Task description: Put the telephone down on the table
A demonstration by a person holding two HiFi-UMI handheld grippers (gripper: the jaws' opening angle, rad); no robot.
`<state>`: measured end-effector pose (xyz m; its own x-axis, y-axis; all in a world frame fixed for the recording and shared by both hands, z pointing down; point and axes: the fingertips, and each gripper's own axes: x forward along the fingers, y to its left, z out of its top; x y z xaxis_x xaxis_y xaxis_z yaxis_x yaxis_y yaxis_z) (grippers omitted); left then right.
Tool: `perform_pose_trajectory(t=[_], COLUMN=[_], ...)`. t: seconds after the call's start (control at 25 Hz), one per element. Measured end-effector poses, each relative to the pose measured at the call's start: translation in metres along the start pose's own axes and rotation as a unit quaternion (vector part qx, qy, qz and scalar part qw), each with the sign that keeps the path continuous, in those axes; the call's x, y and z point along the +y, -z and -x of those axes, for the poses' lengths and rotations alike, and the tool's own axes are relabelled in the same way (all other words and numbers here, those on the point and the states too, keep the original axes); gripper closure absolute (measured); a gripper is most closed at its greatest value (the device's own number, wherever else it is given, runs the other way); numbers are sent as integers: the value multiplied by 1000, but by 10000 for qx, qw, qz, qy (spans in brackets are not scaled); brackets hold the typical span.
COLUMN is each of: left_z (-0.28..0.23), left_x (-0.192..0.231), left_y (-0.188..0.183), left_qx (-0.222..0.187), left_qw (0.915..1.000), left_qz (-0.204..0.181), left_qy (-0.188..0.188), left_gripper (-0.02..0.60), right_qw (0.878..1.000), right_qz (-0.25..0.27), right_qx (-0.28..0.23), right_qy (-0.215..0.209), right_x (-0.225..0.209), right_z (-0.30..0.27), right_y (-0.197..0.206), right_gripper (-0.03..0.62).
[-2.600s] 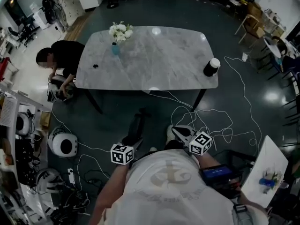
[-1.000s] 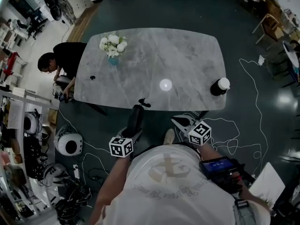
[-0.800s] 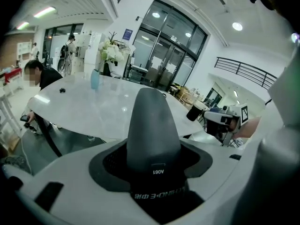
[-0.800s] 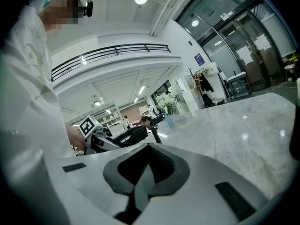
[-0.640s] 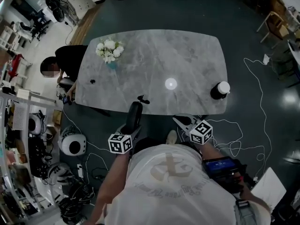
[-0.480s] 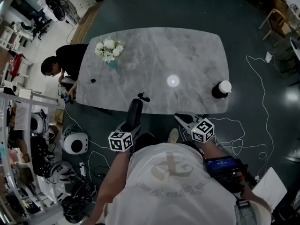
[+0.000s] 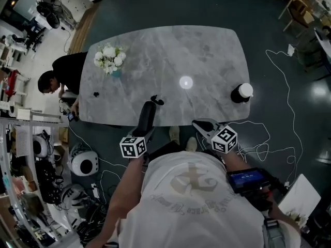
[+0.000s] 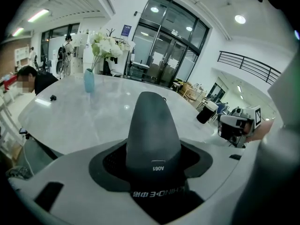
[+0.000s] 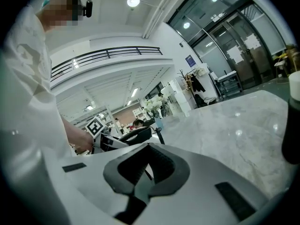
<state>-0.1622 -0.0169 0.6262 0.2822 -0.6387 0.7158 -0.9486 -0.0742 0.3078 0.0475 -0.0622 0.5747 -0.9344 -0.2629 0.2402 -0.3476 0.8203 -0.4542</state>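
One big grey surface (image 7: pixel 165 50) with rounded corners, in a wide room with a dark floor (image 7: pixel 170 4). Shines with one bright spot of light (image 7: pixel 185 82) near the middle. White cables (image 7: pixel 258 138) looped on the floor by the near right corner. At the left edge, a person in black (image 7: pixel 59 79), bent low. Below that in the head view, shelves (image 7: pixel 15 138) full of gear and some round white things (image 7: pixel 84 164) on the floor. Tall glass doors (image 8: pixel 168 55) and a railing (image 8: pixel 253 64) up high on the far side, seen in the left gripper view. On the surface, a small blue vase (image 7: pixel 115 73) full of white flowers (image 7: pixel 108 57) near the far left corner, and a dark cup (image 7: pixel 240 92) with a white lid by the right edge, well apart. Lid on, so the inside of the cup hidden. Also a tiny black thing (image 7: pixel 95 94) near the vase. Left hand-held gripper (image 7: pixel 145 130) clamped tight on the dark telephone (image 7: pixel 147 117), held over the near edge of the surface, far end pointing across it. Right hand-held gripper (image 7: pixel 199 123) just beside the near edge, pads pressed together at the tips, nothing in it.
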Motion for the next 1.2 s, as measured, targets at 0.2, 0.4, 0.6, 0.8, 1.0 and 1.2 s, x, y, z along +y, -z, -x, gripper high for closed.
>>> perform_pose_trajectory(t=[0.2,0.4,0.6,0.8,1.0,1.2], left_z=[-30,-57,-81,-105,-122,-131], left_x=[10,24,35,38,39,40], left_y=[-21,-49,-79,-97,-90,-73], left_qx=[56,23,-17,-3,183,427], left_qw=[10000,10000,10000,9998,9995,9984], left_qz=[-64,-54,-67,-188,-261,-375], left_qy=[40,1,56,66,47,-47], left_gripper=[302,302,301,301,301,301], right_qw=[9997,9992,9983,9970,9960,9956], right_qz=[-46,-84,-86,-127,-197,-247], right_qx=[35,14,-35,-40,-14,105], right_qy=[219,390,575,765,872,896], right_x=[-15,-31,-47,-62,-71,-73], right_z=[0,-10,-18,-21,-23,-27], right_y=[-6,-18,-33,-42,-45,-41], right_gripper=[579,579,579,579,579,579])
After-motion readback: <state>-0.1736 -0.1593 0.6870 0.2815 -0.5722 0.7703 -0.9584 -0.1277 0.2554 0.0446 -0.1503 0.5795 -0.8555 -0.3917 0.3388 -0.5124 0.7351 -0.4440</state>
